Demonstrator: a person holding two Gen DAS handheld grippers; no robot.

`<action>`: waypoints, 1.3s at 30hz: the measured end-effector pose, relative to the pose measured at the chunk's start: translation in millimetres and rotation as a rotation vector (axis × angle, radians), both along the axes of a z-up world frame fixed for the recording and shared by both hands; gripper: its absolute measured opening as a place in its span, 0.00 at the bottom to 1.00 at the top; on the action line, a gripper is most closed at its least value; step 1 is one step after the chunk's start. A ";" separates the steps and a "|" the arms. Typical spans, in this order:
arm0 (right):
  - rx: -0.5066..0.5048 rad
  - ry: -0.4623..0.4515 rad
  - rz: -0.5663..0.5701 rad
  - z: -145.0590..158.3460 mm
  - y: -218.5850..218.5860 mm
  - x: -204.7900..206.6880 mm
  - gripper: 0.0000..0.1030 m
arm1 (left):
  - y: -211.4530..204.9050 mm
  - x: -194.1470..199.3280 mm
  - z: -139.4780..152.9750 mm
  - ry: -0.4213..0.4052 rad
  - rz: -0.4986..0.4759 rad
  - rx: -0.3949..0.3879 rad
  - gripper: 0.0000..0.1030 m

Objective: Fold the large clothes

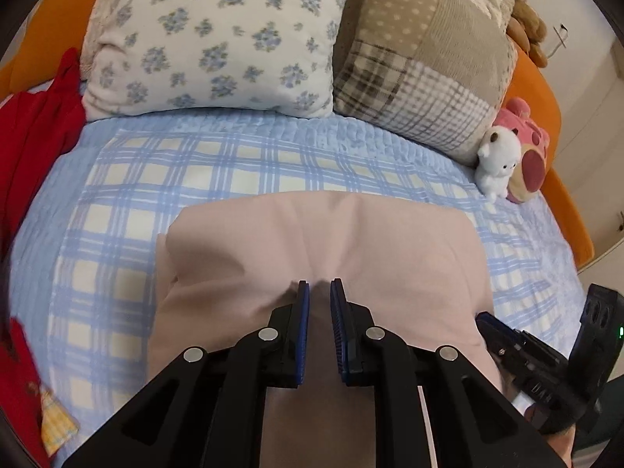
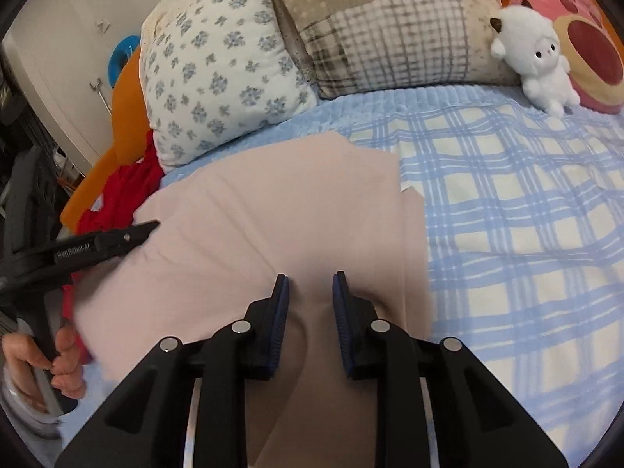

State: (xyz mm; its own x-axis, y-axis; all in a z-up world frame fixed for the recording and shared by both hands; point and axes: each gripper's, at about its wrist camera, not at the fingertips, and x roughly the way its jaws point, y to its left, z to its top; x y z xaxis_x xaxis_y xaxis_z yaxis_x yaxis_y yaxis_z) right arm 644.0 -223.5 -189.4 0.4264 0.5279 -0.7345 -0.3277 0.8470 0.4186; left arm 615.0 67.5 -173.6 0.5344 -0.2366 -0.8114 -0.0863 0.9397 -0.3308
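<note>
Pinching a ridge of the pink cloth (image 1: 312, 241), left gripper (image 1: 319, 286) and right gripper (image 2: 311, 279) hold thin bites; uneven pull could slip one, skewing the fold.

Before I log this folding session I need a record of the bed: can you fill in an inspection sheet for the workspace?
Surface: bed with a blue plaid cover, lying flat.
Job's things: pink garment spread on the cover, far edge already folded; ridges of cloth rise between both pairs of jaws.
Clutter: red clothing at the bed's edge; floral pillow and patchwork pillow at the head; white plush toy leaning on a pink plush toy.
Grippers: left gripper narrowly parted over a pinched pleat; right gripper narrowly parted, cloth between its fingers; grip unclear for both.
Cables: nothing seen.
Surroundings: orange bed frame, pale wall behind it.
</note>
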 end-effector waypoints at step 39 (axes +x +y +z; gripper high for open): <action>0.661 0.686 -0.142 -83.6 -38.4 47.2 0.96 | 122.7 -94.5 -102.1 0.090 0.140 -0.955 0.92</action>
State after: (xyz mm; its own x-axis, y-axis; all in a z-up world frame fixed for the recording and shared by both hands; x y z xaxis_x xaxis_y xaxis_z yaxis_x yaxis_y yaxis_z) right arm 691.3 -261.9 -273.0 0.1068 0.9012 -0.4200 0.2532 0.3838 0.8880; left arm 520.5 190.2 -275.8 0.5531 -0.7561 -0.3498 -0.2391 0.2581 -0.9361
